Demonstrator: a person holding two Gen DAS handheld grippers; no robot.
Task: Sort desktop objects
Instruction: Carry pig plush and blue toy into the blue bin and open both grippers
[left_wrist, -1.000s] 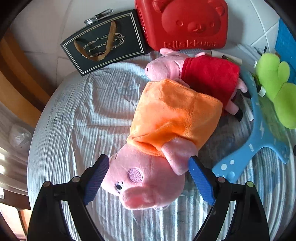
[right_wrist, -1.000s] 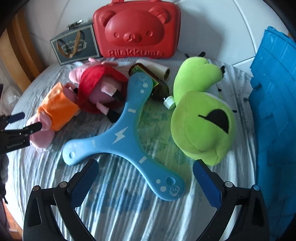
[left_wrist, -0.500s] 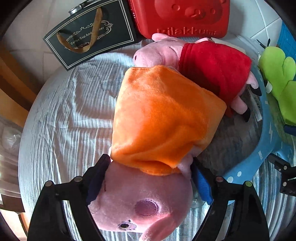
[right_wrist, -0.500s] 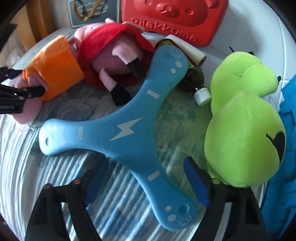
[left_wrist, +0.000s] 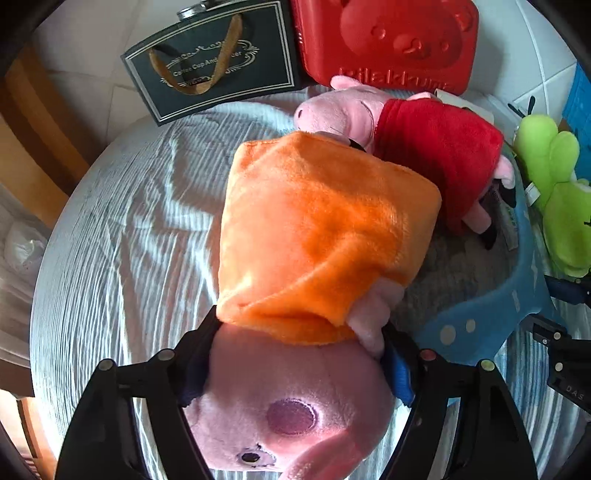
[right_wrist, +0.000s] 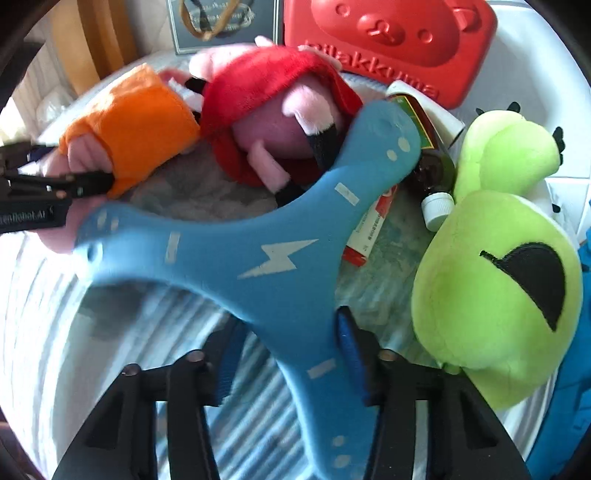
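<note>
A pink pig plush in an orange dress (left_wrist: 325, 229) lies head toward me. My left gripper (left_wrist: 297, 369) is at its neck, its jaws closing, and the blue pads press into the plush from both sides. In the right wrist view a blue three-armed boomerang (right_wrist: 258, 258) lies across the cloth. My right gripper (right_wrist: 290, 360) has its jaws closing on the near arm, with the pads against both edges. A second pig plush in a red dress (right_wrist: 273, 85) and a green plush (right_wrist: 495, 288) lie beside it.
A red bear-faced case (left_wrist: 388, 37) and a dark gift bag (left_wrist: 210, 62) stand at the back. A dark bottle (right_wrist: 436, 162) and a red tube (right_wrist: 373, 225) lie partly under the boomerang. A blue mat (right_wrist: 576, 424) borders the right. Striped cloth (left_wrist: 129, 240) covers the round table.
Both grippers came down and narrowed. The left one now squeezes the orange-dress pig's neck. The right one closed around the boomerang's near arm, and the boomerang shifted, uncovering the red tube.
</note>
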